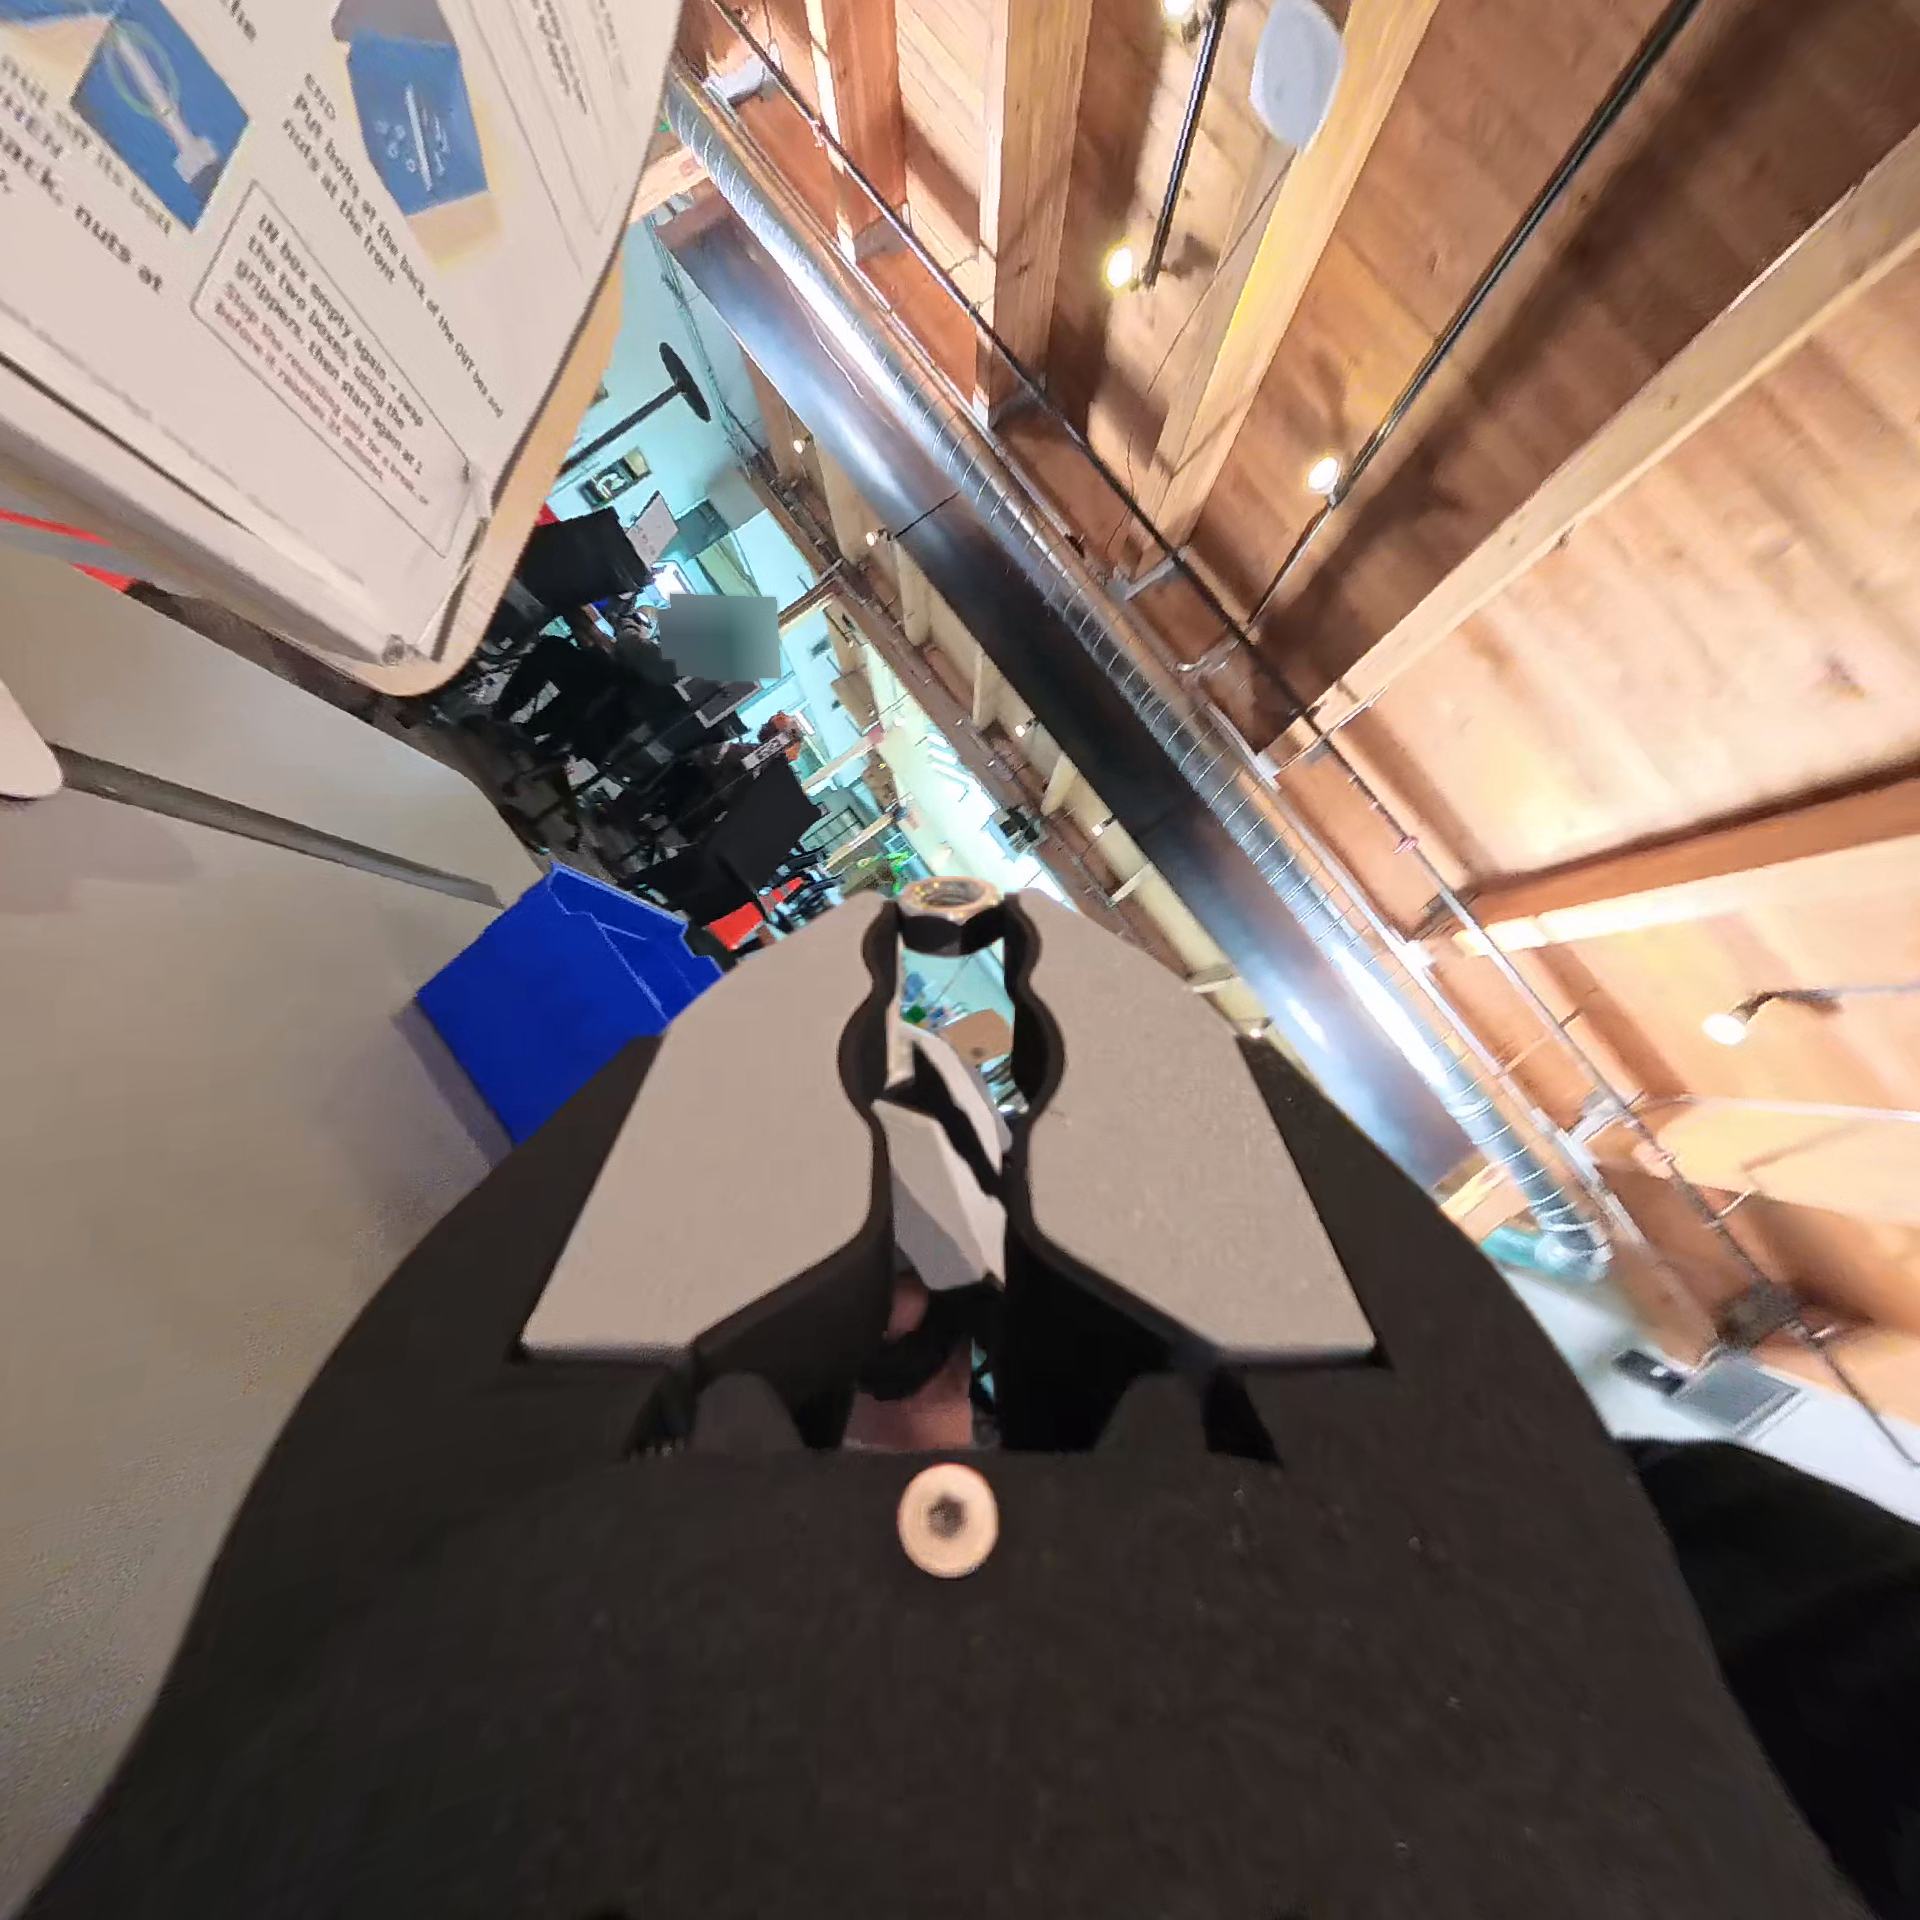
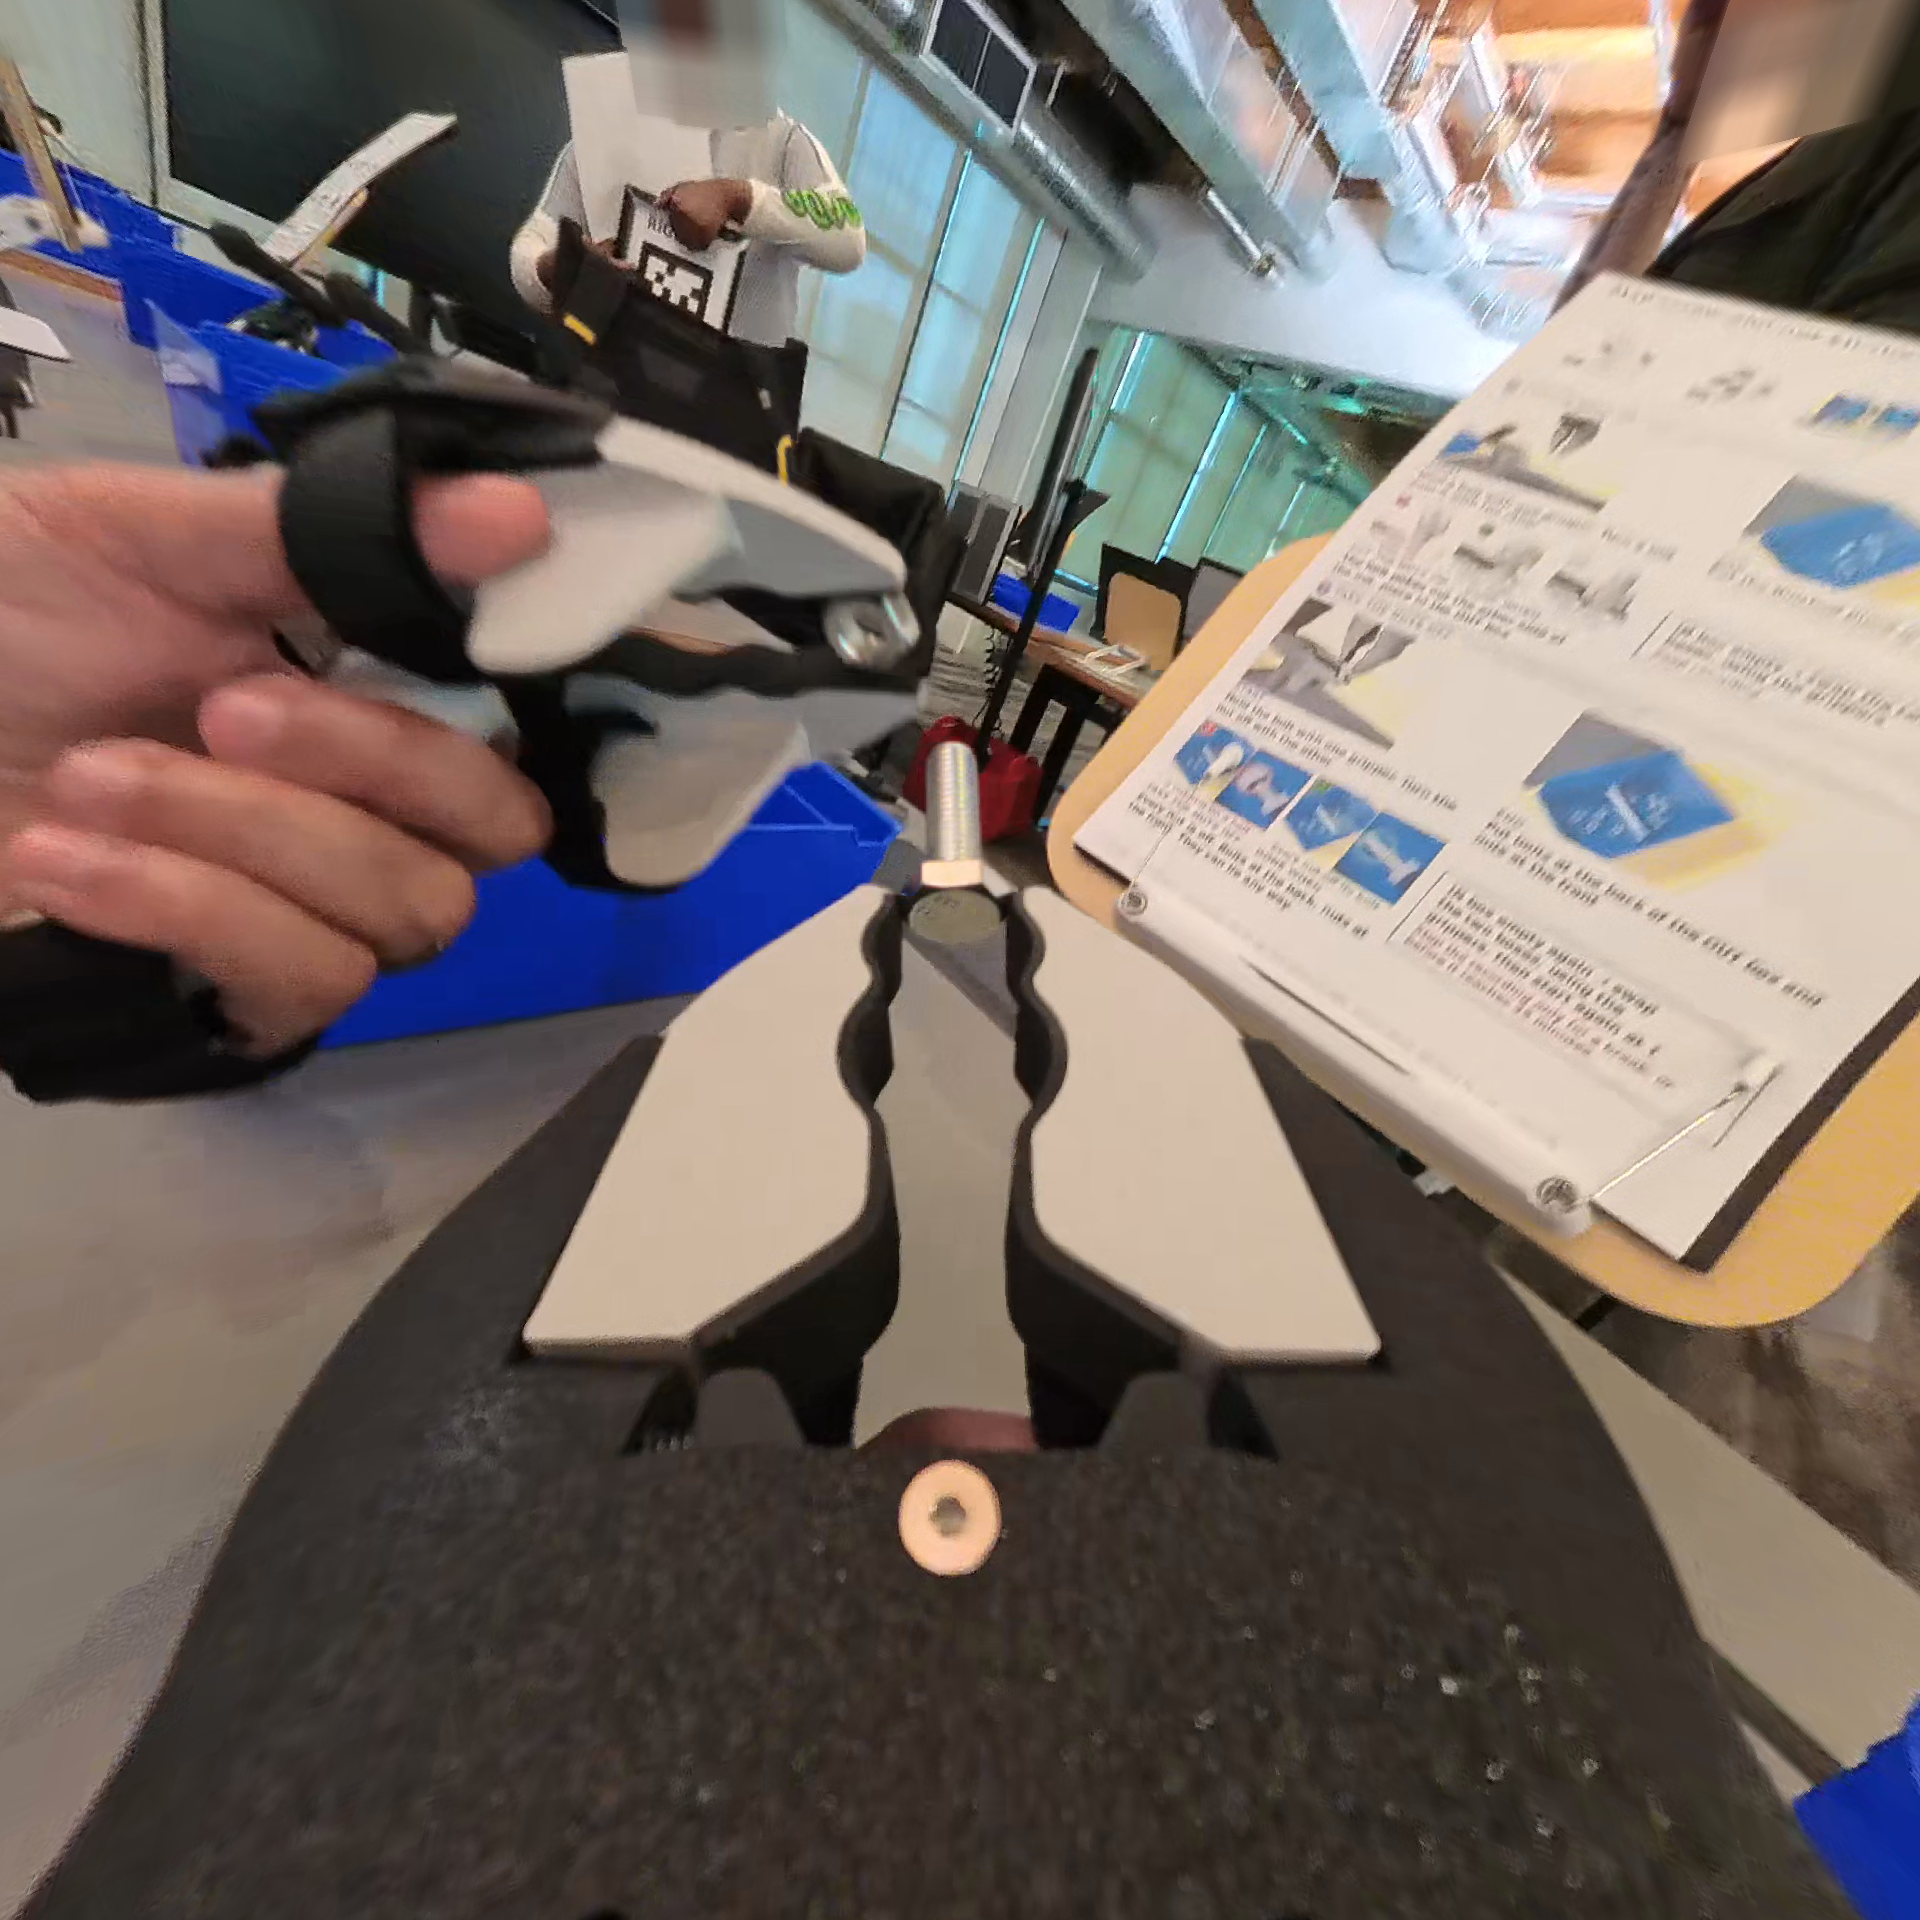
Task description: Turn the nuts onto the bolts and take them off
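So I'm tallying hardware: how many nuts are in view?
1. The nut is pinched at the tips of the left gripper, just above the bolt; others may be hidden in the blue bin.

Left gripper (image 1: 948, 925): matt black grainy body, smooth matt grey finger plates; bright metal hex nut (image 1: 947, 902) between the tips, glossy. Right gripper (image 2: 951, 920): same finish; shiny threaded metal bolt (image 2: 952, 810) held by its head at the tips. Beyond the fingers: glossy blue plastic bin (image 2: 665, 914), matt grey tabletop (image 2: 208, 1247). Right of the fingers: printed paper sheet (image 2: 1538, 727) on a smooth wood board (image 2: 1766, 1247).
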Motion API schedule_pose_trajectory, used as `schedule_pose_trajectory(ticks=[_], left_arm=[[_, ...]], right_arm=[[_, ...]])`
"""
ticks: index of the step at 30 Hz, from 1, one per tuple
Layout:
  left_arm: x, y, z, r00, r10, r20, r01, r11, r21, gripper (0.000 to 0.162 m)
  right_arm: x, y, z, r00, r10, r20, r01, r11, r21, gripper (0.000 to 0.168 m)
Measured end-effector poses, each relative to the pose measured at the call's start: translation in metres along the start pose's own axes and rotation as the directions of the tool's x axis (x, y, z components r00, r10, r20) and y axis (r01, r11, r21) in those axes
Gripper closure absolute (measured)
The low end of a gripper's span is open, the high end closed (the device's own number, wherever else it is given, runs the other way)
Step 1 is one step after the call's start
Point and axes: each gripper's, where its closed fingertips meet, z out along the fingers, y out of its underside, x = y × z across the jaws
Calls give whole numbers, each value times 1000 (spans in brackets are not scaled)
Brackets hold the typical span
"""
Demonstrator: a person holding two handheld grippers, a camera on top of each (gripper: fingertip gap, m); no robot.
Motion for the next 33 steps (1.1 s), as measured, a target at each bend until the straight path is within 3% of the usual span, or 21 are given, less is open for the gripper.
schedule_pose_trajectory(ticks=[4, 16, 20, 23, 27, 33], left_arm=[[-9, 1, 4, 998, -63, -3, 63, 998, 22, 145], [-13, 13, 11, 1000, 3, 20, -3, 1000, 5, 145], [-7, 13, 12, 998, 46, -33, -45, 999, 30, 144], [8, 13, 11, 987, 84, -139, -80, 996, 31, 145], [30, 14, 12, 950, 134, -282, -139, 990, 4, 144], [64, 20, 12, 846, 150, -512, -237, 966, -108, 144]], right_arm=[[-7, -4, 6, 999, 21, 33, -20, 999, -35, 149], [-9, -5, 7, 986, 154, 63, -150, 986, -74, 149], [-11, -10, 6, 945, 311, 99, -308, 950, -43, 150], [-15, -19, 4, 823, 523, 222, -534, 846, -14, 150], [-19, -39, -1, 535, 730, 424, -802, 598, -17, 150], [-18, -69, -13, 120, 749, 651, -962, 250, -110, 150]])
